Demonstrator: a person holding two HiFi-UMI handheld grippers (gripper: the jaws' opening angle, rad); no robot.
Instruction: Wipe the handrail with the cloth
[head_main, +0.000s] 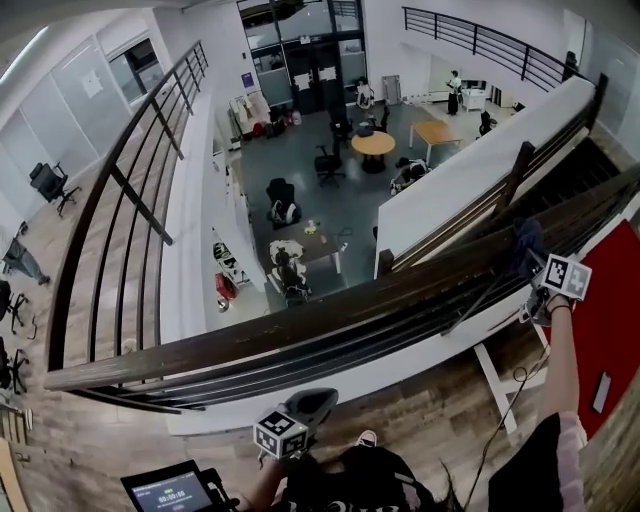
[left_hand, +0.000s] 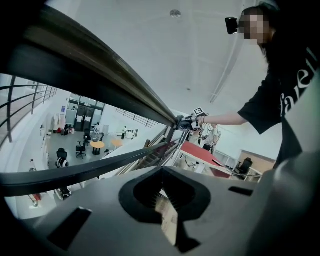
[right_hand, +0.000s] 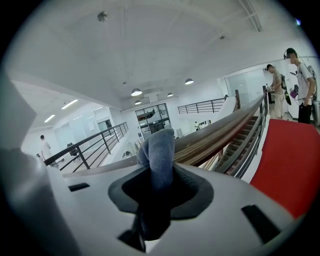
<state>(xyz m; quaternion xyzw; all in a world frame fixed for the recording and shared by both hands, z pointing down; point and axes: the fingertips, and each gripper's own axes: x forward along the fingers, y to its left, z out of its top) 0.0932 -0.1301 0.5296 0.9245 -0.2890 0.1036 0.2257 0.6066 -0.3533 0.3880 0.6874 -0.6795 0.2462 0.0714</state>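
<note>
Nearest to us, the left gripper (head_main: 298, 418) is hanging low on our side of the handrail (head_main: 300, 338), apart from it, its jaws drawn together on nothing. Well along the rail to our right, the right gripper (head_main: 545, 290) is clamping the blue cloth (head_main: 527, 248) at the end of an outstretched arm. The cloth is lying against the dark top of the handrail there.

We are judging the drop to be the main risk. Beyond the rail the lower floor (head_main: 300, 150) is lying open, with tables and chairs on it, so a cloth working loose from the jaws while dragging along the wood would be falling out of reach. With the arm so extended, we are also likely to be pressing unevenly, letting the cloth ride off the rail's crown and miss parts of it.

Only the right gripper view is showing the grip itself: the cloth (right_hand: 159, 150) is standing up out of the closed jaws in a thick fold, though that view is not telling us whether it is touching wood. Only the head view is showing the drop, and only the left gripper view is showing the arm (left_hand: 225, 119) from the side.
</note>
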